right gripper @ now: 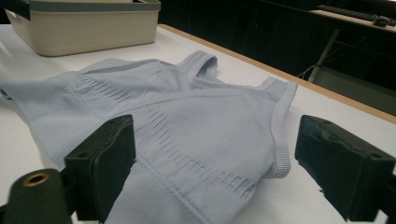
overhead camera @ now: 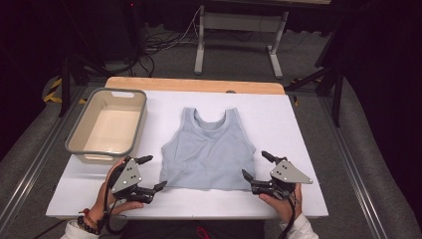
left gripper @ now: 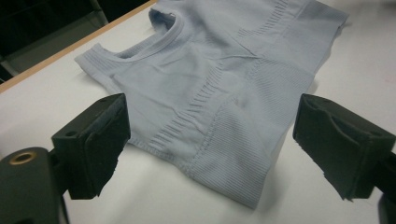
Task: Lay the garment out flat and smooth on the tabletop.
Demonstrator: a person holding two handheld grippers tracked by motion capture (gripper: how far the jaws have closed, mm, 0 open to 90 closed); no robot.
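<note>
A pale blue-grey sleeveless top [overhead camera: 206, 149] lies spread flat on the white table [overhead camera: 283, 124], neck toward the far edge. My left gripper [overhead camera: 156, 172] rests just off the top's lower left corner, held in a hand. Its jaws are open. In the left gripper view the top [left gripper: 224, 60] lies ahead between the wide-apart jaws of that gripper [left gripper: 211, 109], and no pad touches it. My right gripper [overhead camera: 254, 164] sits by the lower right corner, also open. In the right gripper view the top [right gripper: 187, 112] lies ahead of that gripper [right gripper: 215, 133], untouched.
A beige plastic basin [overhead camera: 141, 117] stands empty at the table's left, just beyond my left gripper, and the basin [right gripper: 88, 28] also appears far off in the right gripper view. A wooden strip [overhead camera: 194, 84] runs along the table's far edge. Metal rails flank both sides.
</note>
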